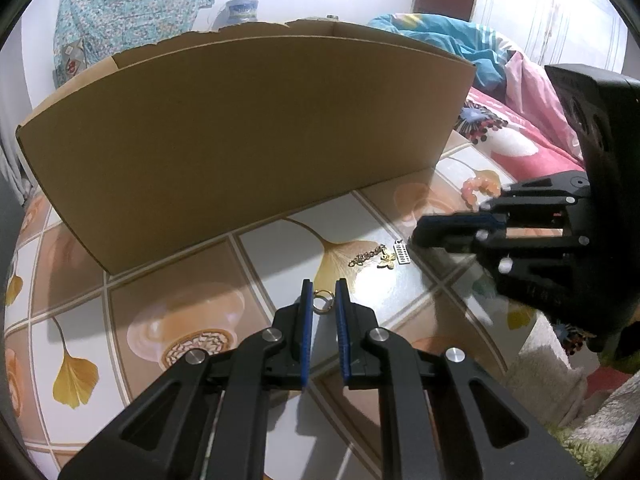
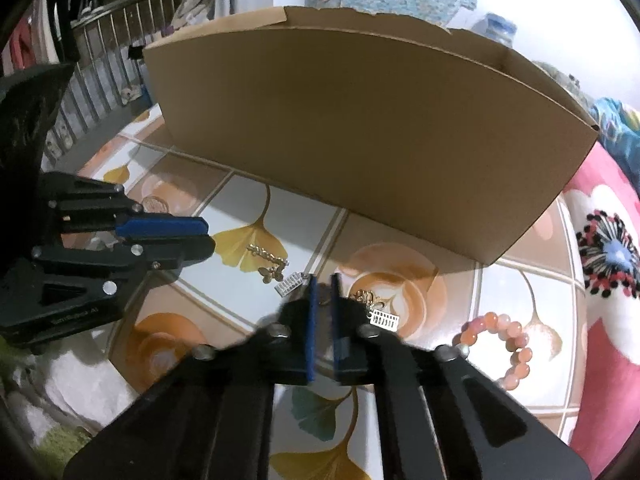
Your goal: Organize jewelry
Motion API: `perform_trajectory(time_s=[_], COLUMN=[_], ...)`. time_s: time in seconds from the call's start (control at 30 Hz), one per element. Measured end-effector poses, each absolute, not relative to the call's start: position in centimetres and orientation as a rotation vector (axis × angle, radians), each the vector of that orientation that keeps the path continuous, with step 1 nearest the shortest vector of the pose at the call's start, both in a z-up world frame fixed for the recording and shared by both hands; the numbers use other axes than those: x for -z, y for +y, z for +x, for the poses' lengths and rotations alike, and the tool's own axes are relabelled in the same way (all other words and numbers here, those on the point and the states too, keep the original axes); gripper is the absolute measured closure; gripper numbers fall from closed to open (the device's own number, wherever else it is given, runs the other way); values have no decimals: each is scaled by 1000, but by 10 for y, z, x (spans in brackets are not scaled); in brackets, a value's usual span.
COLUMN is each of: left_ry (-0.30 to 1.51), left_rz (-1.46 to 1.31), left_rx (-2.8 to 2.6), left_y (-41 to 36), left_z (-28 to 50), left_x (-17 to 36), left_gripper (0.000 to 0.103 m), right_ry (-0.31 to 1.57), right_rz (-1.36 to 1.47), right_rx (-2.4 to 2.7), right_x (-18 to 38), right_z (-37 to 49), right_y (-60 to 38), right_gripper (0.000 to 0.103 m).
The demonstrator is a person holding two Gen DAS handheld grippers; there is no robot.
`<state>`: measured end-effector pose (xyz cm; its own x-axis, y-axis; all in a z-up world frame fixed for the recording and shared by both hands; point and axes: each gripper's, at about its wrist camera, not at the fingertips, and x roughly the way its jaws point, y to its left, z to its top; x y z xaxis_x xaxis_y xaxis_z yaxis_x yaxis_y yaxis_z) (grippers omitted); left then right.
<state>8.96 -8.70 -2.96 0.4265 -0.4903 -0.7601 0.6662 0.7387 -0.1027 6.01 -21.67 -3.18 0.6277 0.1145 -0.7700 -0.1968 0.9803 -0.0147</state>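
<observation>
Cardboard box [image 1: 240,128] taken as landmark, standing at back of tiled table [image 1: 192,272].

Left gripper [image 1: 324,292] nearly closed, pinching small gold ring [image 1: 321,303] in front of box, ring between blue pads.

Right gripper [image 2: 324,286] pressed together over chain with butterfly charm [image 2: 370,298] in front of box; whether pads caught it, not clear through blur.

Second chain [image 2: 269,261] lay between grippers, long axis slanting toward box, nearer right gripper.

Pink bead bracelet [image 2: 506,350] near box's right end, right of right gripper.
</observation>
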Motion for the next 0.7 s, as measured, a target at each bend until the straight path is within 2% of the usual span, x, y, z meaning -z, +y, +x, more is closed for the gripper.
perform_trajectory(time_s=[0.7], left_ry=[862], left_rz=[217], left_rx=[730], left_y=[-84], left_z=[91], left_x=[30], left_gripper=[92], right_ry=[914], right_rz=[-69], right_rx=[-190], right_x=[27], right_z=[37], right_y=[-235], right_gripper=[103])
